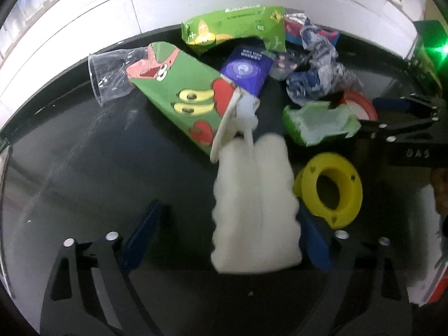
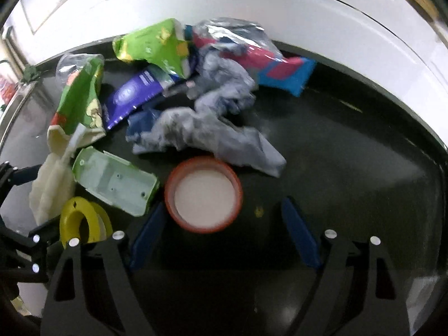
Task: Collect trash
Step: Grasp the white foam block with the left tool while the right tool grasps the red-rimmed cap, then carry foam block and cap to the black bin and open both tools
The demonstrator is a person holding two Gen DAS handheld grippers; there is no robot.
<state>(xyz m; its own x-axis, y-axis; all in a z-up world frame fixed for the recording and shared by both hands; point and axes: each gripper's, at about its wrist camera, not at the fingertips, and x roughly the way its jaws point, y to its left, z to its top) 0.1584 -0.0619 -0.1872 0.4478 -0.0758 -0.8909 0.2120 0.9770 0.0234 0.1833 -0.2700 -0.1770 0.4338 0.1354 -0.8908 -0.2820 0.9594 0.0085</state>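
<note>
Approach step: your left gripper (image 1: 224, 240), jaws wide, straddles the white foam piece (image 1: 254, 204); your right gripper (image 2: 224, 235), also wide and empty, brackets the red-rimmed lid (image 2: 203, 194); lower and close each.

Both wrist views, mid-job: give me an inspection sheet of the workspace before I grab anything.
Surface: glossy black tabletop, bare on the right wrist view's right side.
Job's things: white ribbed foam piece between the left gripper's fingers, untouched; orange-rimmed white round lid just ahead of the right gripper.
Clutter: yellow plastic ring, green open box, crumpled blue-grey wrapper, green snack bags, purple pouch, clear plastic cup, all heaped together.
Grippers: left gripper open; right gripper open, empty.
Cables: nothing seen.
Surroundings: white wall behind the table.
</note>
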